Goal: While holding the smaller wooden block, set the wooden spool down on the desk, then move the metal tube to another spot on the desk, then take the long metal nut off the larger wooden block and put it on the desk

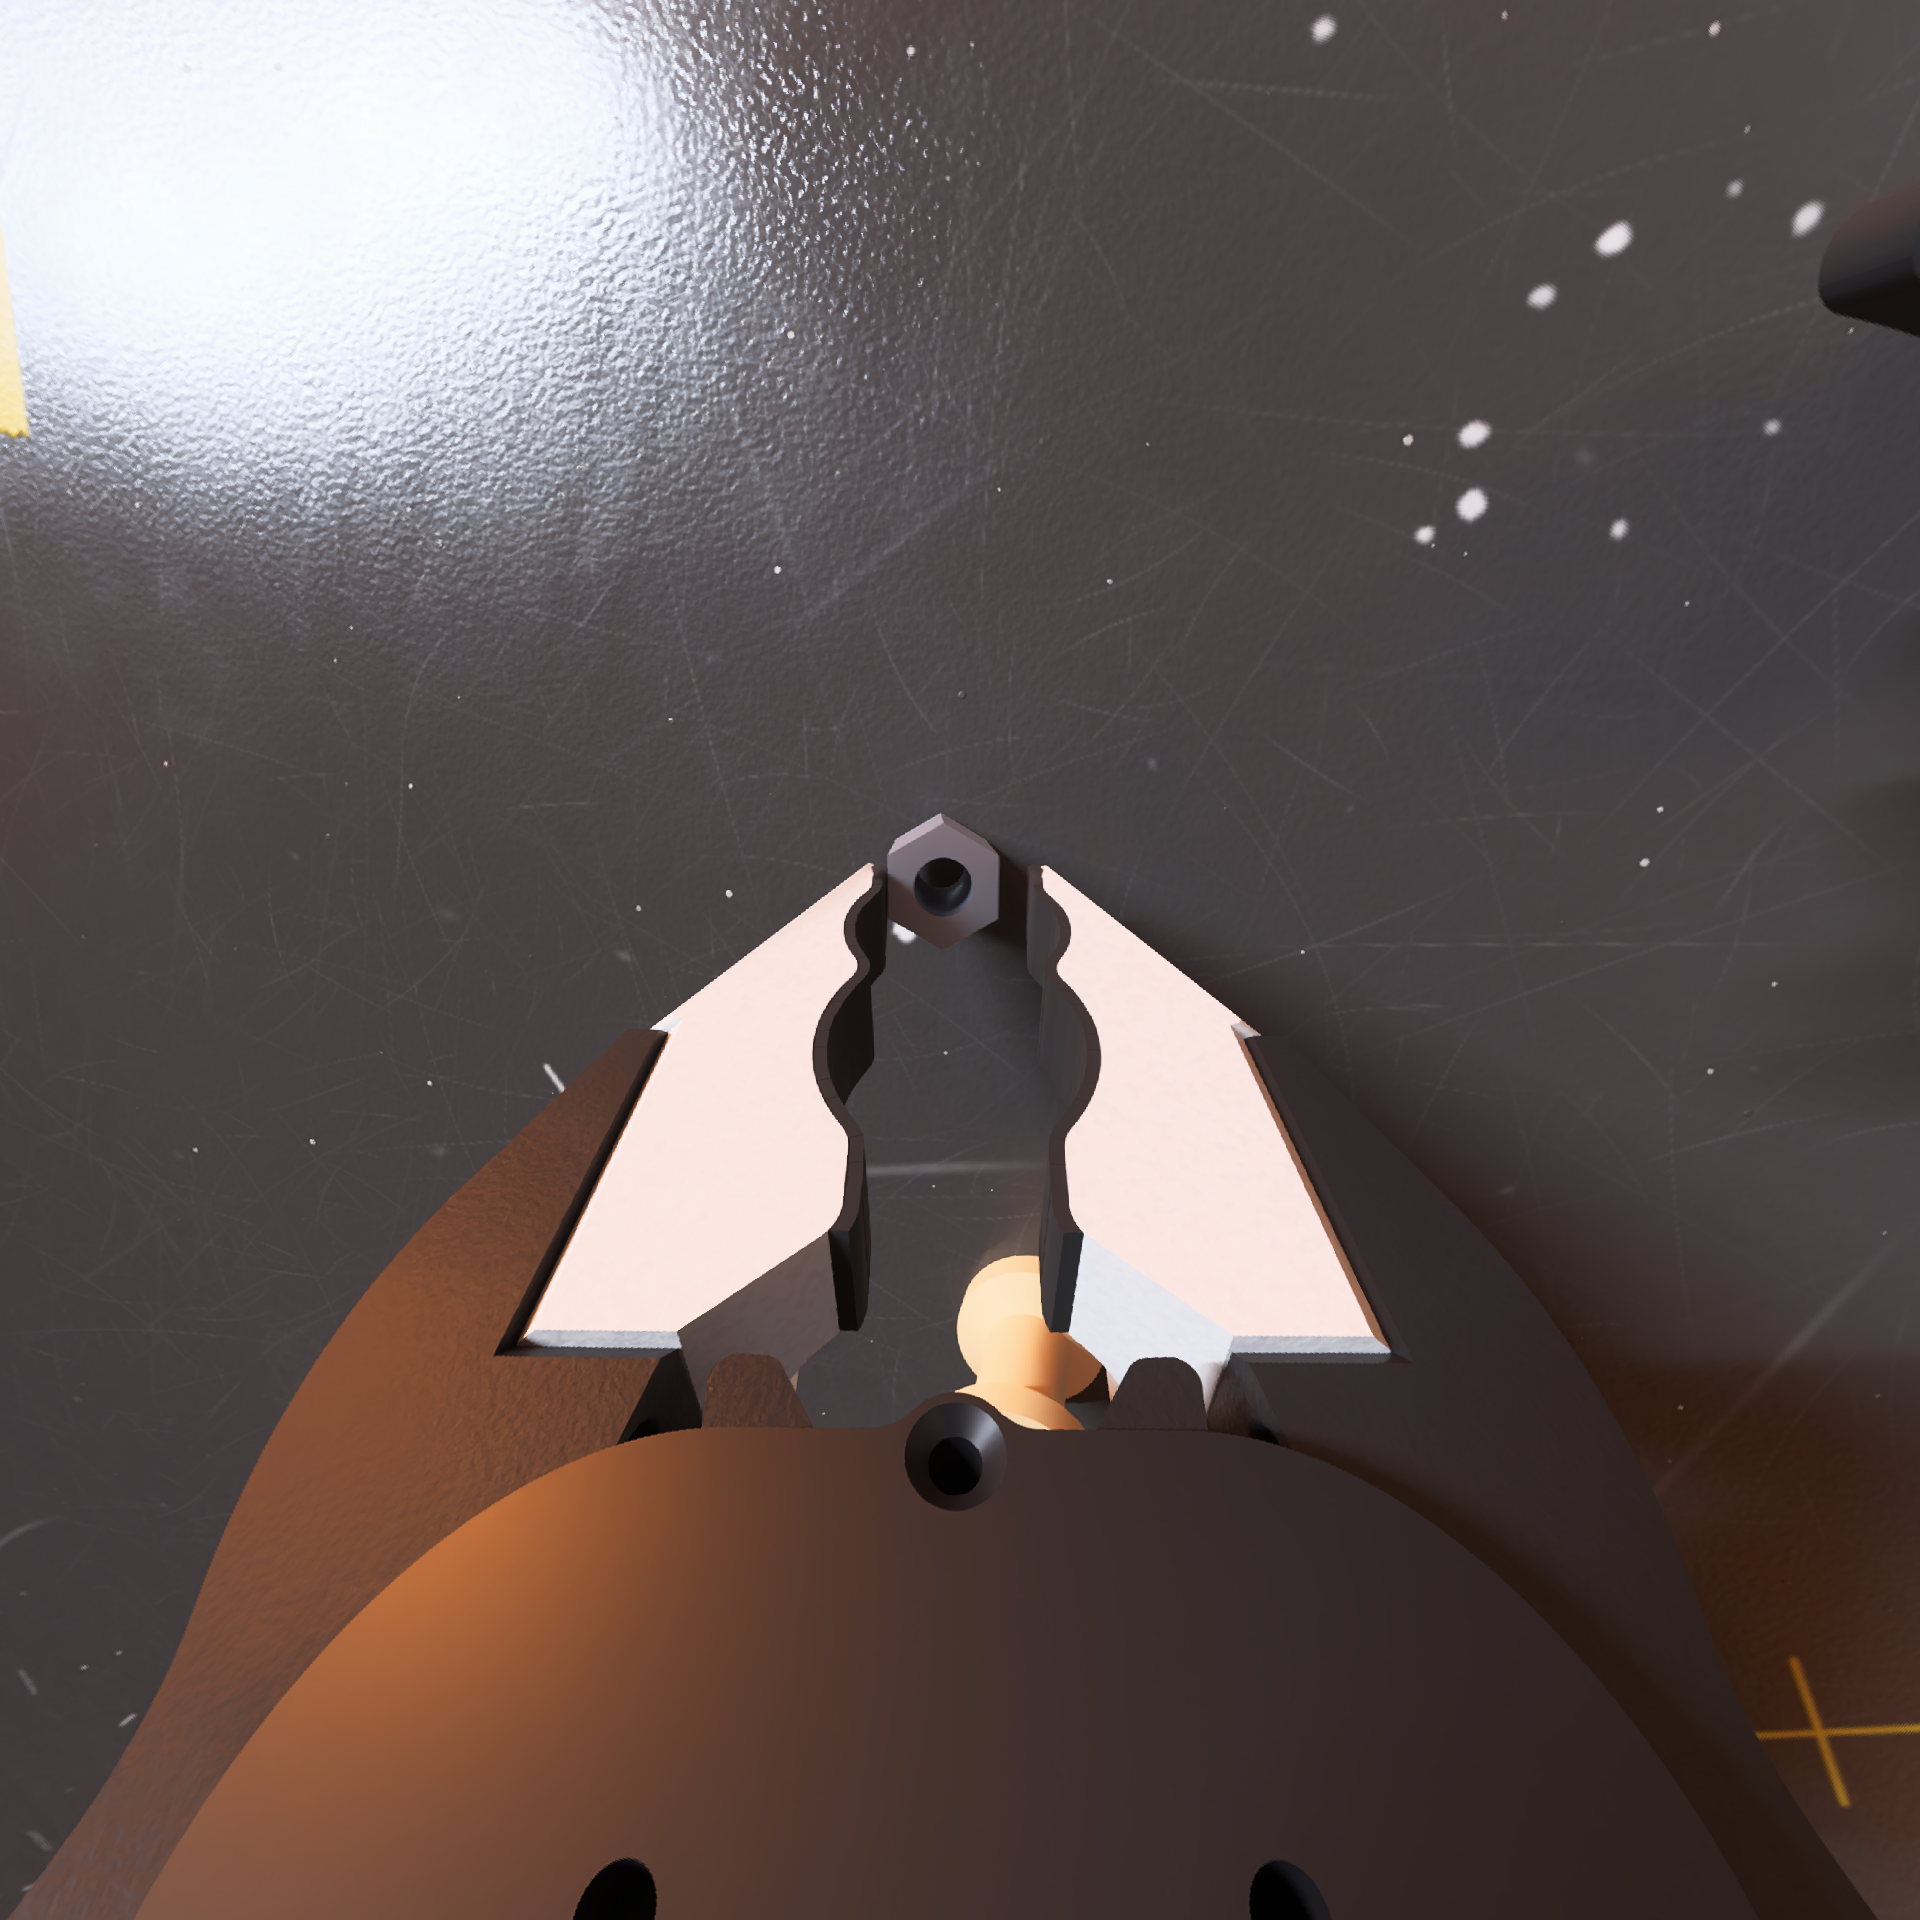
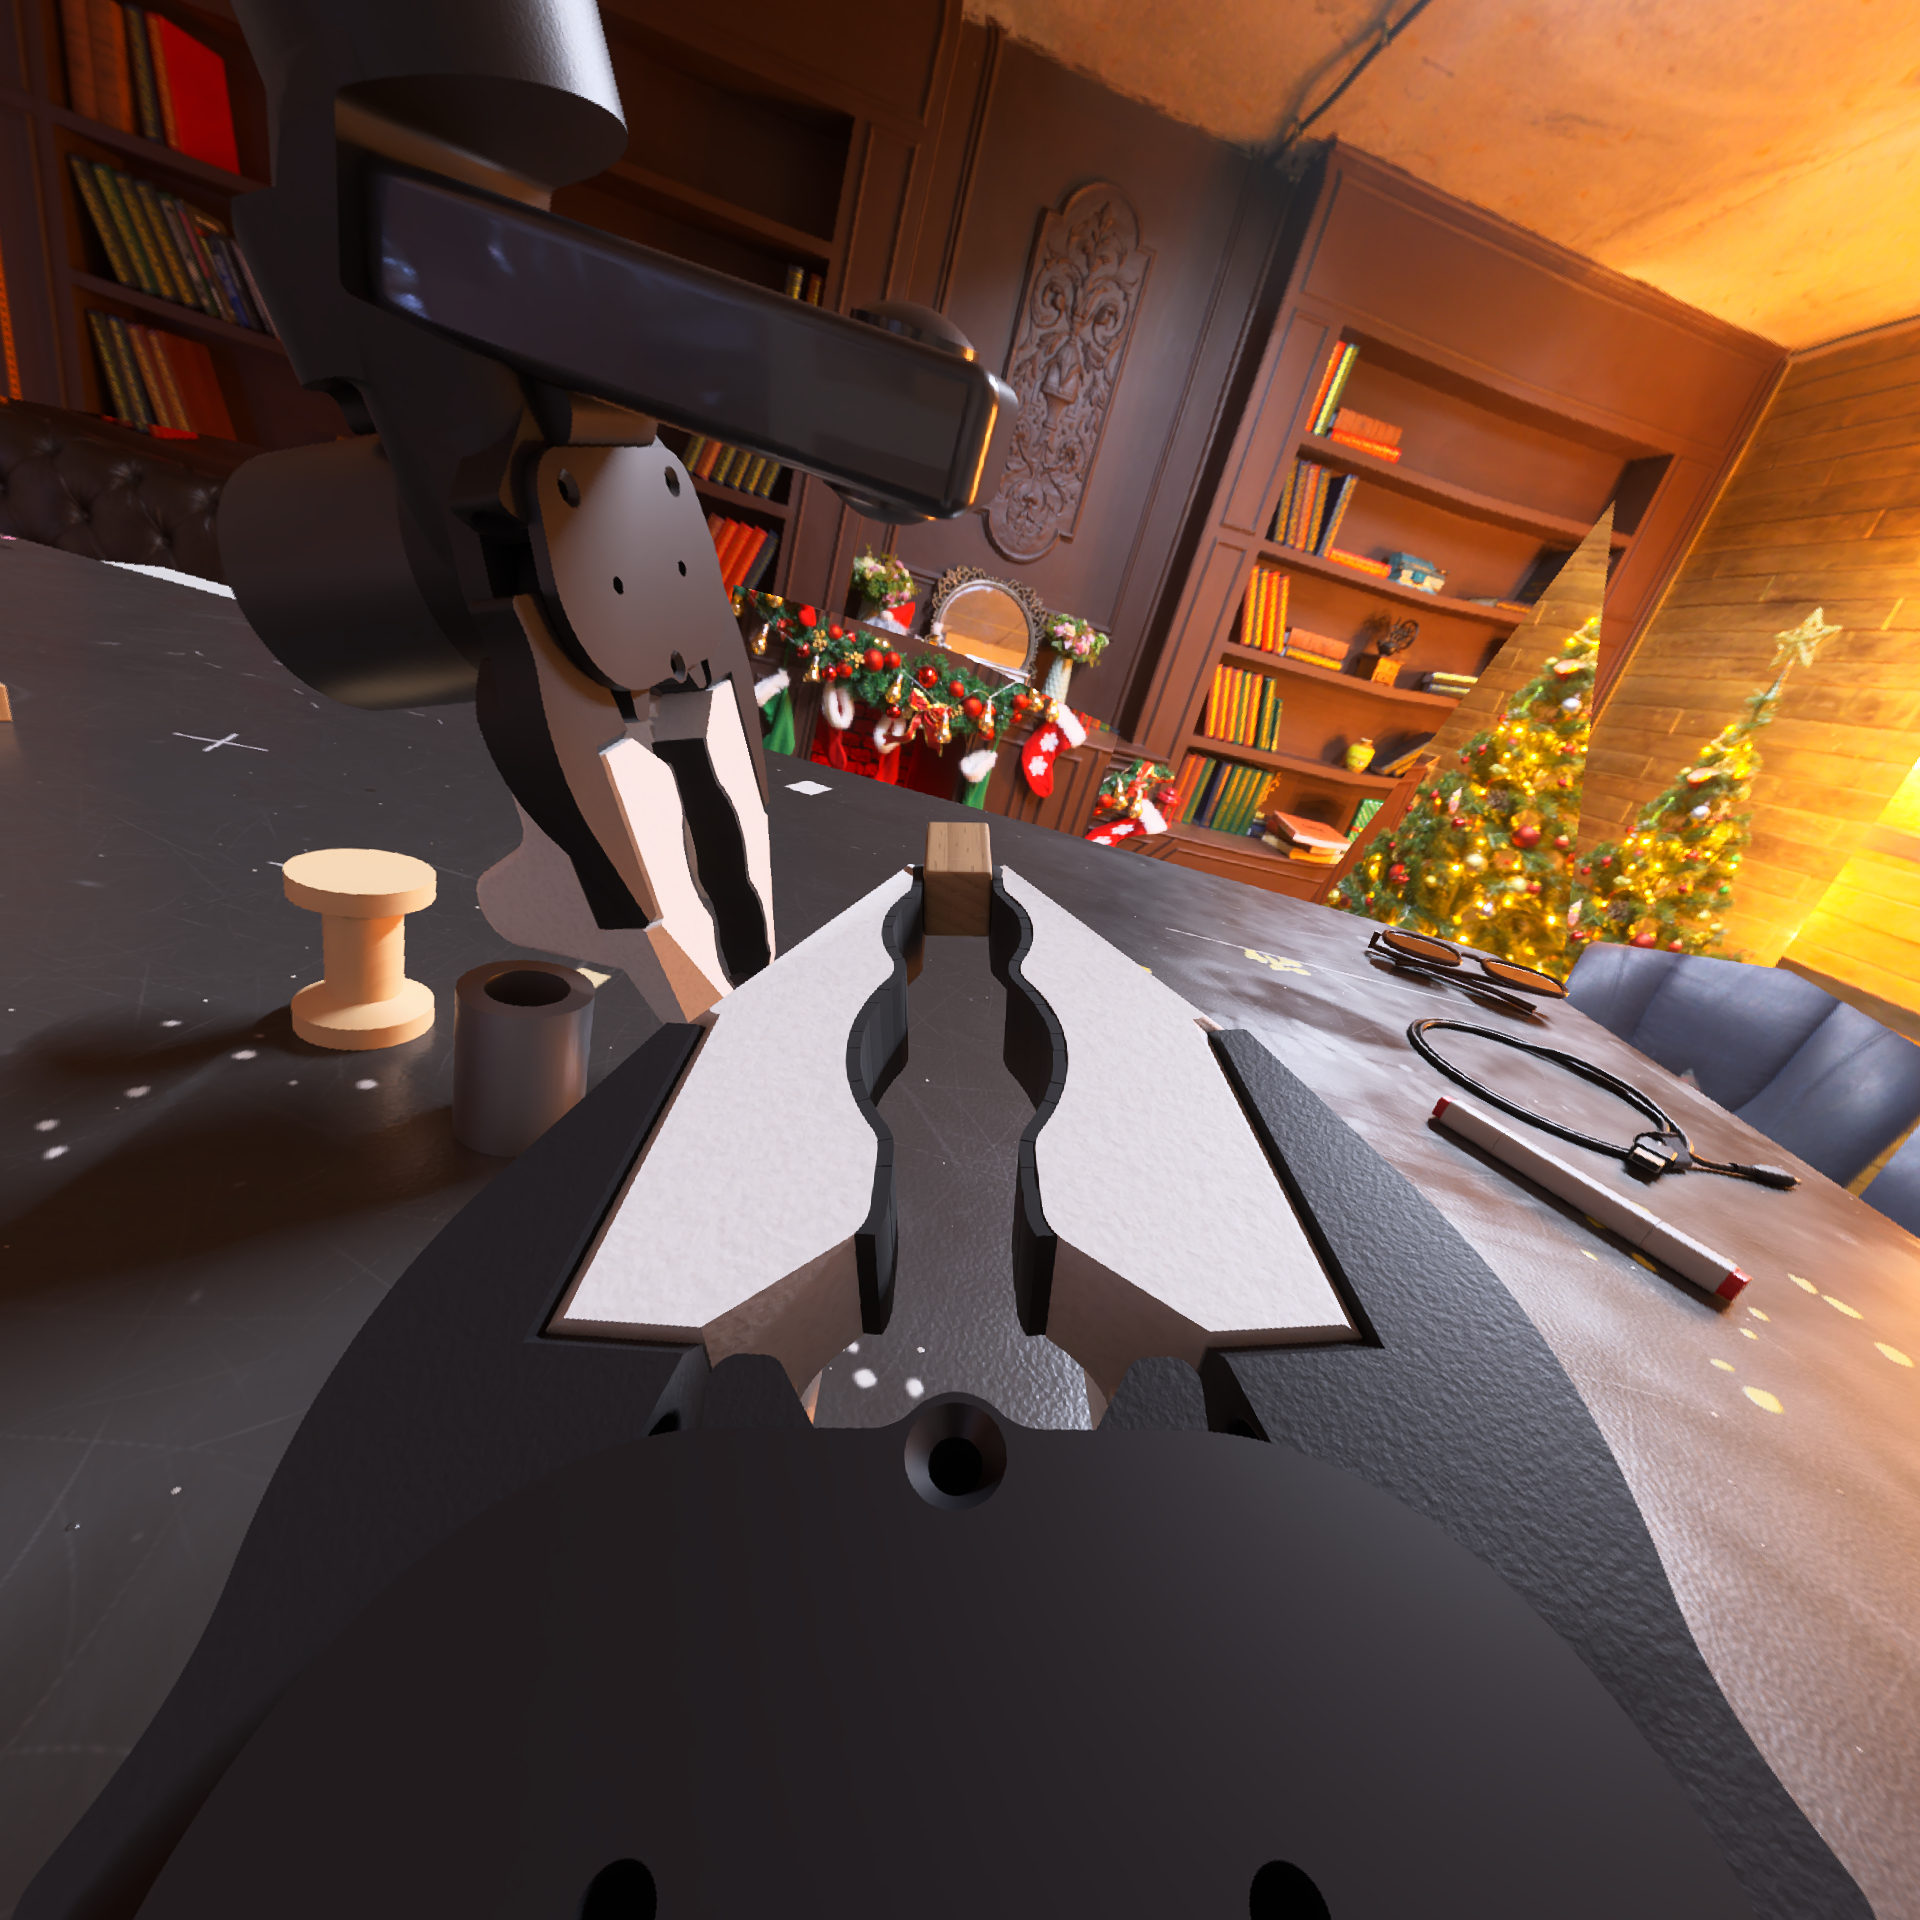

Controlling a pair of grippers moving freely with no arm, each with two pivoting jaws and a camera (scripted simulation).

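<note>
My right gripper (image 2: pixel 958 883) is shut on the smaller wooden block (image 2: pixel 956 883), held at the fingertips above the dark desk (image 2: pixel 156 1195). My left gripper (image 1: pixel 958 883) points down at the desk with its jaws a little apart. The long metal nut (image 1: pixel 940 836) stands on end between its fingertips, against the left one, with a gap to the right one. This gripper also shows in the right wrist view (image 2: pixel 717 961). The wooden spool (image 2: pixel 361 945) and the grey metal tube (image 2: pixel 520 1049) stand upright on the desk beside it. The spool also shows in the left wrist view (image 1: pixel 997 1330).
Glasses (image 2: pixel 1465 961), a coiled black cable (image 2: pixel 1558 1091) and a white marker (image 2: pixel 1590 1195) lie on the desk at the right. Blue chairs (image 2: pixel 1714 1039) stand past its right edge. A tan wooden piece (image 2: pixel 3 704) shows at the far left edge.
</note>
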